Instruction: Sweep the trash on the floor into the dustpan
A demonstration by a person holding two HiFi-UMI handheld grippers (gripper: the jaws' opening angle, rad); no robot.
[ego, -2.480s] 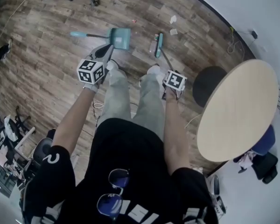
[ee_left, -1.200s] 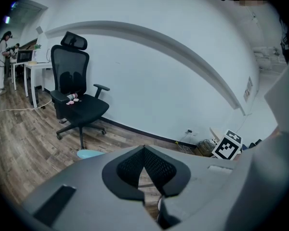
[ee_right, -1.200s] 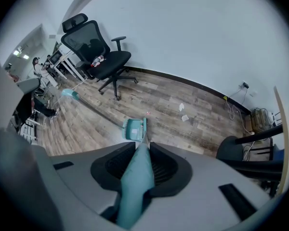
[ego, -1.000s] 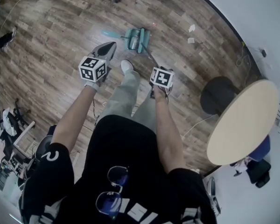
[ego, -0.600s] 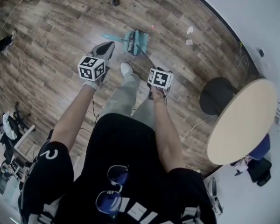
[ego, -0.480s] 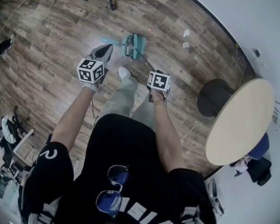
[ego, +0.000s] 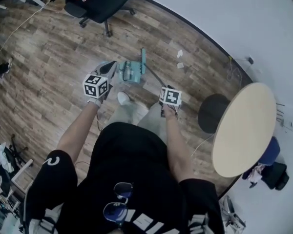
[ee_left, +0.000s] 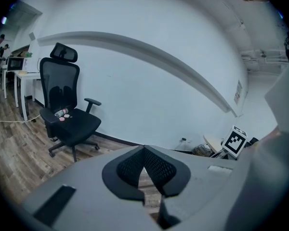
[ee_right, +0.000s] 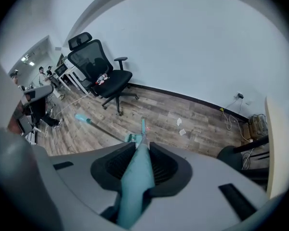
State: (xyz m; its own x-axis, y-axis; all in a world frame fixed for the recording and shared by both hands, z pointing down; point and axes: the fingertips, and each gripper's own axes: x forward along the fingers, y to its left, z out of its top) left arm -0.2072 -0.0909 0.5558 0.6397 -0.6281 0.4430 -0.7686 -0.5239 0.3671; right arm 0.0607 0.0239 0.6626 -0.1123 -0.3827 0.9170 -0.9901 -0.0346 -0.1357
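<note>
Wood-plank flooring ran up to a pale wall with a dark skirting. On my right gripper (ee_right: pixel 140 150) the ribbed black pads were clenched against both sides of the smooth teal broom handle (ee_right: pixel 134 184). The handle ran forward and down to the broom head (ego: pixel 143 61), which I could hardly make out past the jaws. My left gripper (ee_left: pixel 144 150) was pinched together at the tips on nothing, pointing level toward the wall and a black mesh office chair (ee_left: pixel 67 114). Both forearms reached forward over the person's legs. The teal dustpan (ego: pixel 129 73) lay on the floor just beside the broom head; its contents were too small for me to tell. Two pale paper scraps (ego: pixel 179 54) lay apart from it, nearer the wall. A round pale table (ego: pixel 244 123) stood at right, cut off in the right gripper view.
</note>
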